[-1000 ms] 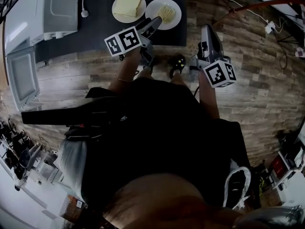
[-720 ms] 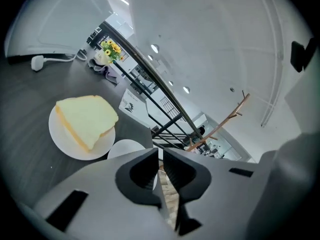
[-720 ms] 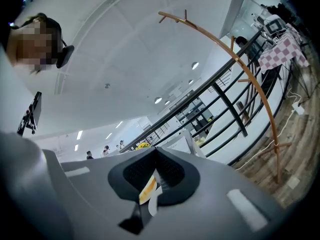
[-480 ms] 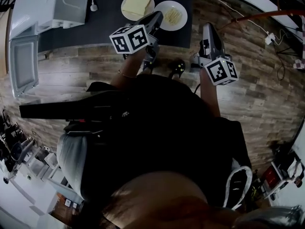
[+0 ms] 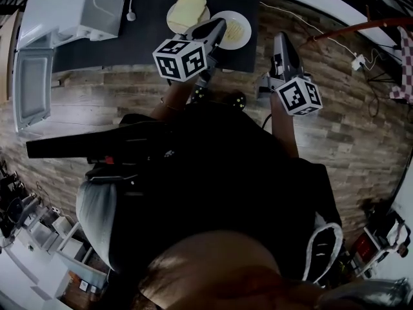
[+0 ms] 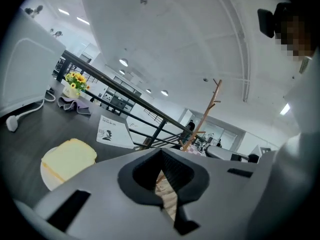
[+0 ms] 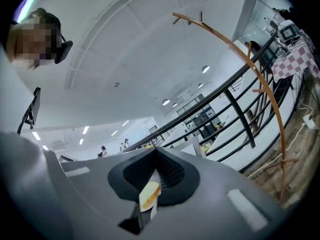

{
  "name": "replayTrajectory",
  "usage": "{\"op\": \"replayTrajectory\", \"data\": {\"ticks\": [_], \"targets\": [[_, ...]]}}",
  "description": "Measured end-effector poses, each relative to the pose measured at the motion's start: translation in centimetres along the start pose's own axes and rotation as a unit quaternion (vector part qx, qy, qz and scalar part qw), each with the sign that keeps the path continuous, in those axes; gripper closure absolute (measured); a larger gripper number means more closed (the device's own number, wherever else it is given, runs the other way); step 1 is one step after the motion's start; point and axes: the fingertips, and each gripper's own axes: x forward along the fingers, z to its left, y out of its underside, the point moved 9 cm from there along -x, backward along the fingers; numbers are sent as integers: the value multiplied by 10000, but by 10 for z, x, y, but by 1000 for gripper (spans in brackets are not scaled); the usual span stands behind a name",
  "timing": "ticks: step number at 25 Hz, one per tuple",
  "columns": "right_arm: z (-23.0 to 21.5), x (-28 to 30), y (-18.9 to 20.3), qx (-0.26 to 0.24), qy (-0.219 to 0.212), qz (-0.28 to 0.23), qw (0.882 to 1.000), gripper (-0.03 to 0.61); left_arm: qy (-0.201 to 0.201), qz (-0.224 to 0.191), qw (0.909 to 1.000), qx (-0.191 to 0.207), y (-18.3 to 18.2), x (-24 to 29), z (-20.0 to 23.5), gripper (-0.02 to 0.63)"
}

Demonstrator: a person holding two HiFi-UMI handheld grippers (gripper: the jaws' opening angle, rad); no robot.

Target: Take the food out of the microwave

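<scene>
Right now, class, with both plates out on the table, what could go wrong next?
The microwave door hangs open beyond the table edge; a passing body could knock it. The shut left gripper hovers over the plate nearest the table's corner; a dip might shove it off.
</scene>
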Motion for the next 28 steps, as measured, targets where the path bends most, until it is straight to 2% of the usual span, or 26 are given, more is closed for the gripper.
{"op": "replayTrajectory", "data": {"ticks": [3, 8, 12, 14, 22, 28], "targets": [[1, 4, -4, -176, -48, 47, 9998, 578, -5, -112, 9993, 351, -9, -1, -6, 607], [3, 13, -10, -495, -164, 126, 9986, 577, -110, -222, 9919, 1242, -23, -1, -18, 607], [6, 19, -11, -622, -257, 179, 9976, 577, -376, -302, 9765, 2101, -31, -4, -25, 607], [7, 20, -10, -699, -281, 232, 9969, 578, -468, -328, 9694, 2387, -32, -5, -29, 607], [11, 25, -12, -911, -422, 312, 9945, 578, -520, -340, 9612, 2689, -34, -4, -35, 607], [15, 27, -11, -995, -430, 491, 9929, 578, -490, -322, 9640, 2592, -34, -4, -36, 607]]}}
